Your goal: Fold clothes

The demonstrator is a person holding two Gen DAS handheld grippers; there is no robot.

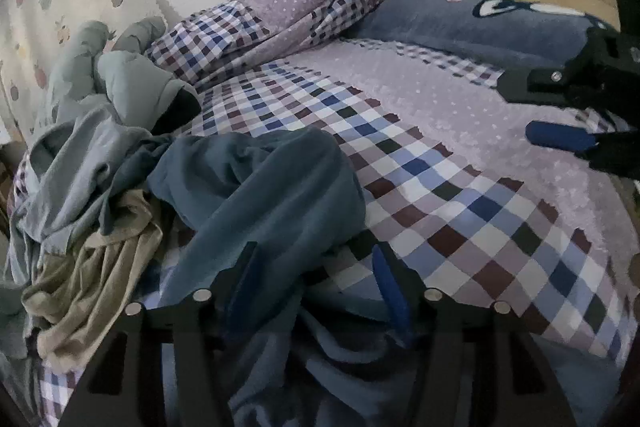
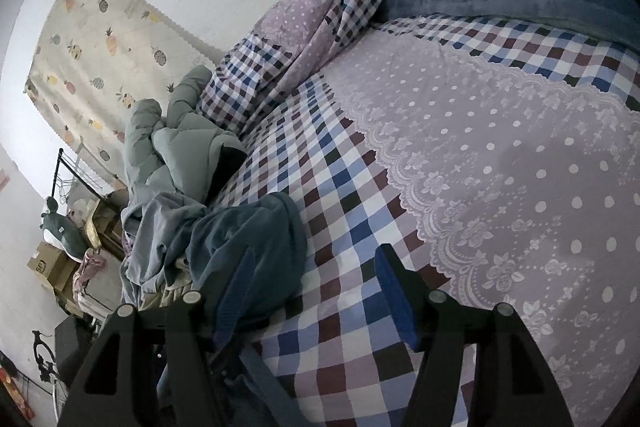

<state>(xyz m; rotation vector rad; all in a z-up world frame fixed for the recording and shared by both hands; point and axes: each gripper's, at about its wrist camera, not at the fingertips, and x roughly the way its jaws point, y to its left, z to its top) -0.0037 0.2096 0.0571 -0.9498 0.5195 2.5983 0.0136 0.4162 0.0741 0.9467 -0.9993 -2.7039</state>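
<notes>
The clothes lie in a loose heap at the bed's edge, at about nine o'clock in the left wrist view. A dark teal garment (image 1: pixel 256 187) sits on top and spills toward the camera. Beneath it, at eight o'clock, lie a light blue-grey garment (image 1: pixel 76 163) and a crumpled tan garment (image 1: pixel 96 267). A pale grey-green padded jacket (image 1: pixel 120 79) is bunched behind them at ten o'clock.

The left claw (image 1: pixel 316 291) hangs low over the near end of the teal cloth with its fingers apart. Fabric lies between and below the blue pads, but nothing is pinched. It seems placed to take hold of the topmost piece first, since that one can be lifted without disturbing the rest.

The right claw (image 2: pixel 316 291) is also spread wide. It hovers over the checked bedspread (image 2: pixel 340 211) at the teal garment's right border, its left pad just beside the cloth. It looks ready to take a second corner.

The wide lilac dotted area (image 2: pixel 520 167) of the bed, from one to four o'clock, is flat and bare, probably to serve as the folding surface. The folded quilt (image 1: pixel 280 15) and the blue pillow (image 1: pixel 480 23) are pushed to the headboard at twelve o'clock, out of the way. No piece is folded yet.
</notes>
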